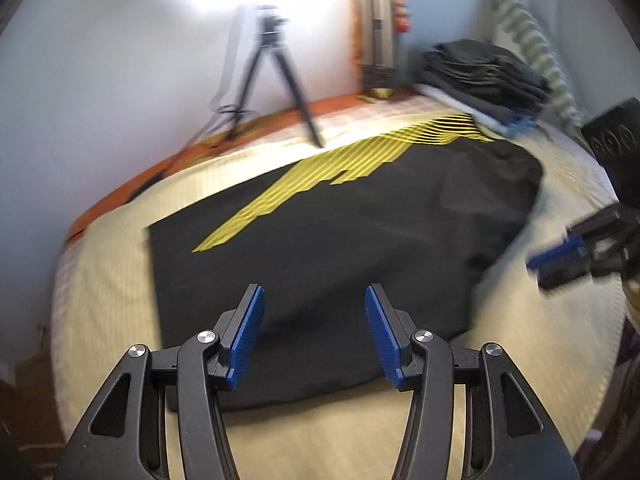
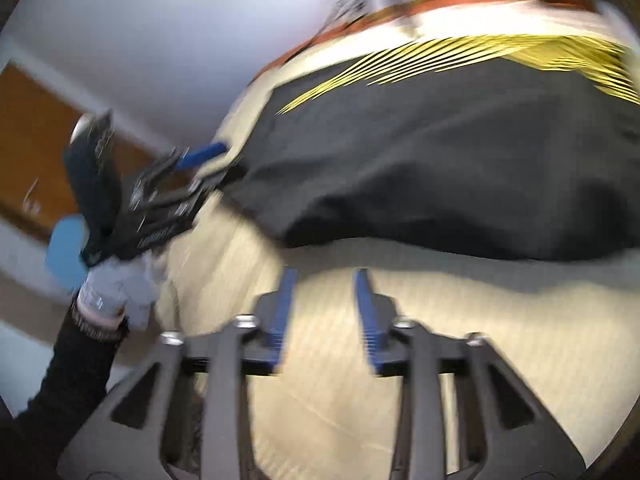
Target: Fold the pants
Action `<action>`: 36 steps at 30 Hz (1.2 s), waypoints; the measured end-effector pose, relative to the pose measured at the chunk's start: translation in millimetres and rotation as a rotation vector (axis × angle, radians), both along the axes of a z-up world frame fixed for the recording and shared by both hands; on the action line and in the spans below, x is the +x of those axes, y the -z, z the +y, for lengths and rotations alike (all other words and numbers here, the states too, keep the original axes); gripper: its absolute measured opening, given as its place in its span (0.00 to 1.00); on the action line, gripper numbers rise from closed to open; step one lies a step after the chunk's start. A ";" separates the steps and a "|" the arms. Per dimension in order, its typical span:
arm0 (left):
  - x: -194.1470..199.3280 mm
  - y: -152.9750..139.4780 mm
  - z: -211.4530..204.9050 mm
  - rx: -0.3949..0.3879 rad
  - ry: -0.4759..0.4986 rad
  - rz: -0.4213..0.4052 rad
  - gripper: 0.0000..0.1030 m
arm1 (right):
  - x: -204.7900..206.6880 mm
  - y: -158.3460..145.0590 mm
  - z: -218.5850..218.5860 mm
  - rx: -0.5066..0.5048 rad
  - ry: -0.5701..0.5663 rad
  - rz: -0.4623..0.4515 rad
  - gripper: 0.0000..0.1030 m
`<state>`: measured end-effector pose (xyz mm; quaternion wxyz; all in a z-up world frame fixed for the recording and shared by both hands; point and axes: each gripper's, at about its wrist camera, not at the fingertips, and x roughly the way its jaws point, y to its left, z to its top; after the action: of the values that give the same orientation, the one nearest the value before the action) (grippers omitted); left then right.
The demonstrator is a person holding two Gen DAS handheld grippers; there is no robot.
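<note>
We are working over a bed covered in a cream ribbed bedspread (image 1: 120, 280), with an orange-red band (image 1: 168, 160) along its far side against a pale wall (image 1: 100, 60). On that far side a black camera tripod (image 1: 276, 76) stands on the bedspread, and to the right a stack of dark folded clothes (image 1: 484, 72) sits in front of a green-and-white striped pillow (image 1: 528, 40). In the right wrist view, brown wooden flooring (image 2: 28, 128) shows past the bed's left side.

The black pants with a yellow striped panel (image 1: 320, 248) lie flat across the middle of the bedspread. Their long axis runs from a straight-cut end at near left to a rounded, rumpled end at far right by the stack, with the yellow stripes along the far edge. Bare bedspread borders the near edge and the left end.

Our left gripper (image 1: 315, 300) hangs over the pants' near edge, its blue-padded jaws spread wide and holding nothing. Our right gripper (image 2: 323, 280) hovers over bare bedspread just short of the pants, jaws parted and empty; both views are motion-blurred. A grey-gloved hand (image 2: 120, 288) carries the left gripper.
</note>
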<state>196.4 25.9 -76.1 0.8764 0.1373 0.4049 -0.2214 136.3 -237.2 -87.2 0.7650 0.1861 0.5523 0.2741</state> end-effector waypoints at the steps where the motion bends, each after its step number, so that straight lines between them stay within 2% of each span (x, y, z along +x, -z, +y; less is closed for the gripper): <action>1: -2.4 -0.2 -6.8 0.000 0.021 -0.001 0.50 | -1.6 0.4 -12.4 -0.009 0.046 -0.003 0.47; 5: -10.5 1.7 -21.7 0.020 0.057 0.000 0.50 | -1.1 9.3 -50.8 0.058 0.163 0.027 0.48; 7: -9.6 3.9 -21.2 0.058 0.042 -0.006 0.50 | 0.7 9.7 -44.8 0.056 0.117 0.004 0.48; 10: -3.7 2.8 -9.3 0.047 -0.001 0.008 0.50 | 4.0 7.5 -14.2 0.003 -0.005 -0.059 0.29; 12: -0.3 2.0 -0.7 0.059 -0.026 0.007 0.50 | 7.0 8.6 21.8 -0.076 -0.108 -0.109 0.09; 13: 1.0 1.8 2.7 0.063 -0.036 0.006 0.50 | 8.3 11.4 35.0 -0.131 -0.141 -0.128 0.08; 16: 3.1 0.8 8.8 0.048 -0.040 0.013 0.50 | 14.4 22.5 61.5 -0.242 -0.180 -0.172 0.06; 18: 1.3 1.2 6.5 0.040 -0.016 0.017 0.50 | 18.2 26.6 67.7 -0.271 -0.180 -0.197 0.06; 20: -2.4 2.9 0.4 0.031 0.025 0.024 0.50 | 25.2 28.4 72.0 -0.269 -0.177 -0.205 0.06; 23: -3.3 10.2 -10.7 0.070 0.058 0.014 0.50 | 28.3 28.3 76.3 -0.227 -0.204 -0.216 0.06; 27: 5.9 24.4 -15.9 0.078 0.069 0.039 0.50 | 18.3 11.4 79.1 -0.136 -0.240 -0.282 0.06; 29: 8.3 31.6 -20.0 0.100 0.082 0.048 0.50 | 17.9 4.5 77.5 -0.098 -0.242 -0.286 0.06; 33: 5.3 48.1 -26.3 0.167 0.115 0.055 0.50 | 13.4 2.5 72.9 -0.114 -0.273 -0.253 0.06; 36: 3.1 41.3 -23.9 0.183 0.111 0.032 0.50 | 1.9 -4.5 44.7 -0.134 -0.208 -0.226 0.07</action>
<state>199.5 2.0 -117.4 0.8400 0.2357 0.4292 -0.2339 138.3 -192.5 -82.7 0.8005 0.0442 0.4960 0.3335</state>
